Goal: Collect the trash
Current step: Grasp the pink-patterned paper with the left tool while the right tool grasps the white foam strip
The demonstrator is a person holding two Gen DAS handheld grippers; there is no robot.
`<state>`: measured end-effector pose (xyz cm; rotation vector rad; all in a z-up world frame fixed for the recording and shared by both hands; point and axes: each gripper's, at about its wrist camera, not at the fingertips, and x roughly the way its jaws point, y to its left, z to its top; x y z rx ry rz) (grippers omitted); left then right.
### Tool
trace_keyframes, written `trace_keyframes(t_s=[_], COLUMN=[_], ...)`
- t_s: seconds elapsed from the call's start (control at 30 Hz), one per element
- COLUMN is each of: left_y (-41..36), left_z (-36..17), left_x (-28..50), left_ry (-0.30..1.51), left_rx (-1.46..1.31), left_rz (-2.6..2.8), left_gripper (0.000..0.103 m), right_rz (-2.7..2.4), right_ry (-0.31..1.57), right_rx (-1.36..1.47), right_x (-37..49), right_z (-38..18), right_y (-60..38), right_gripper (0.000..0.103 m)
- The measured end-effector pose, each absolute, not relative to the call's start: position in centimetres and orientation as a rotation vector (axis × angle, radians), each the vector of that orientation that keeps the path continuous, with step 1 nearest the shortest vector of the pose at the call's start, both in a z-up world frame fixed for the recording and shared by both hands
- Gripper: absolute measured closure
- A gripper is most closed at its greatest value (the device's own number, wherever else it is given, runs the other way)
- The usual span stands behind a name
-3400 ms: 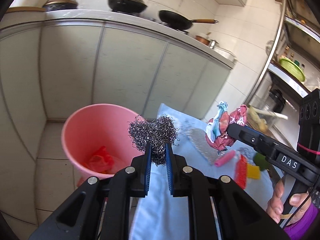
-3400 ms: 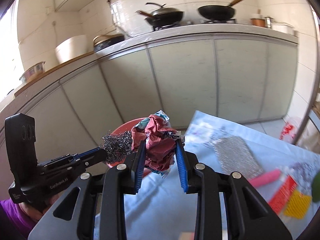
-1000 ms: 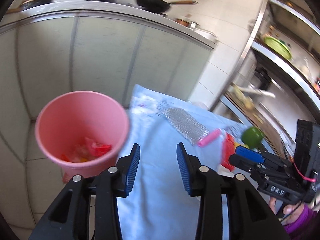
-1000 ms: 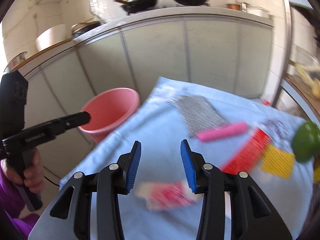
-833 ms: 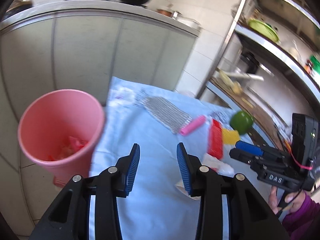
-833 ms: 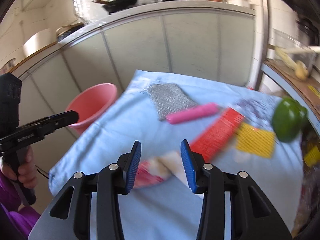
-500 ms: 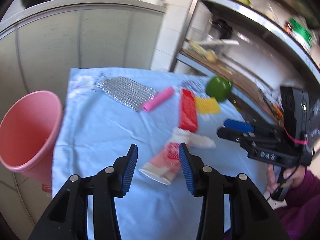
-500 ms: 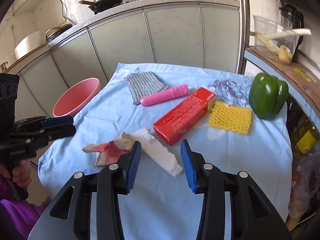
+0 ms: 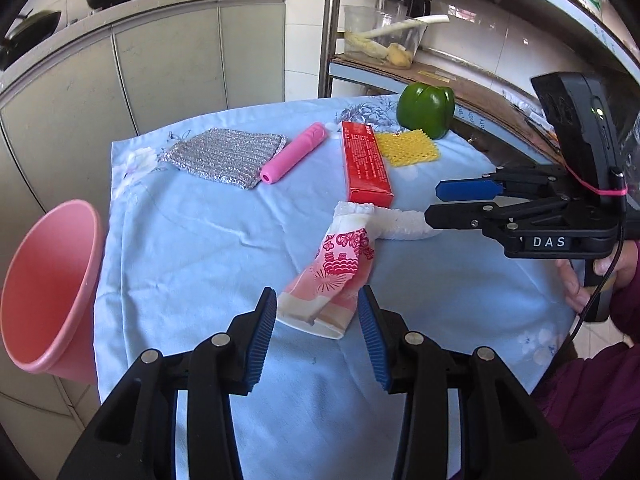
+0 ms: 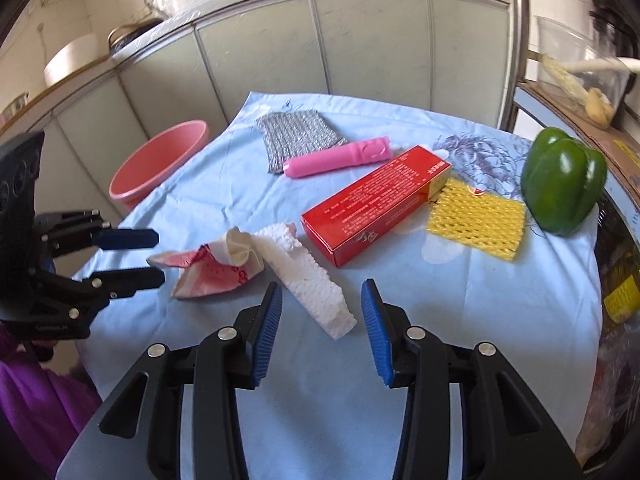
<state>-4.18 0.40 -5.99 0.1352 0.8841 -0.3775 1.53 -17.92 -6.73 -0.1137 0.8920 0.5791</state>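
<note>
"DAS" label on right gripper [image 9: 432, 204], red box [image 9: 366, 164] print unreadable, blue floral tablecloth [image 9: 208, 248], kitchen cabinets [image 9: 160, 68], both grippers' jaws wide, empty, left gripper [image 9: 316, 314] straddling pink paper cup [image 9: 332, 276]

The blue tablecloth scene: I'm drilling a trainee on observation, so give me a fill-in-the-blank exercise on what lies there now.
1. The crumpled paper cup lies between the open jaws of the ____ gripper.
2. The right gripper is open around one end of the white ____ strip.
3. The red box touches the ____ mesh pad.
4. The pink bucket stands beside the table, not on it; the vegetable on the cloth is a green ____.

Missing words: left; foam; yellow; bell pepper
</note>
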Motion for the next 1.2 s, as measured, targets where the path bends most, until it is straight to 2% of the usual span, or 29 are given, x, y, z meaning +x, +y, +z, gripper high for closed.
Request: trace_keyframes(t_s=[0.13,0.2,0.43,0.53,0.6,0.83,0.97,1.03,1.2], left_y=[0.1,0.0,-0.3,-0.4,-0.3,0.0,0.7,1.1,1.9], left_z=[-6.0,-6.1,-6.8,-6.8,-6.9,-6.5,-6.1,-5.9,-5.5], left_x=[-4.1,-4.0,-3.9,-3.8,-3.7,-4.1,-4.4,-4.6,-4.9], left_ry=[0.88,0.881,0.888,0.882,0.889,0.876,0.865,0.859,0.841], left_rx=[0.174,0.18,0.205,0.211,0.205,0.178,0.147,0.13,0.1], left_rz=[-0.373,-0.374,-0.371,-0.375,-0.381,-0.378,-0.366,-0.354,-0.326], left_gripper=[0.062,0.064,0.069,0.077,0.088,0.092,0.093,0.093,0.093], right_rz=[0.619,0.635,0.636,0.625,0.624,0.615,0.611,0.61,0.613], right_ry=[0.91,0.916,0.952,0.955,0.958,0.959,0.964,0.969,0.96], right_rx=[-0.17,-0.189,-0.214,-0.213,-0.209,-0.185,-0.174,-0.186,-0.169], right_x=[2.1,2.3,3.2,3.4,3.4,3.0,2.4,1.9,0.8], right_z=[-7.4,-7.7,-9.1,-9.2,-9.2,-9.0,-9.0,-9.2,-9.0], right_y=[-17.3,-16.9,-16.3,-16.4,-16.5,-16.7,-16.6,-16.3,-16.2], right_gripper=[0.06,0.055,0.054,0.054,0.054,0.055,0.068,0.078,0.079])
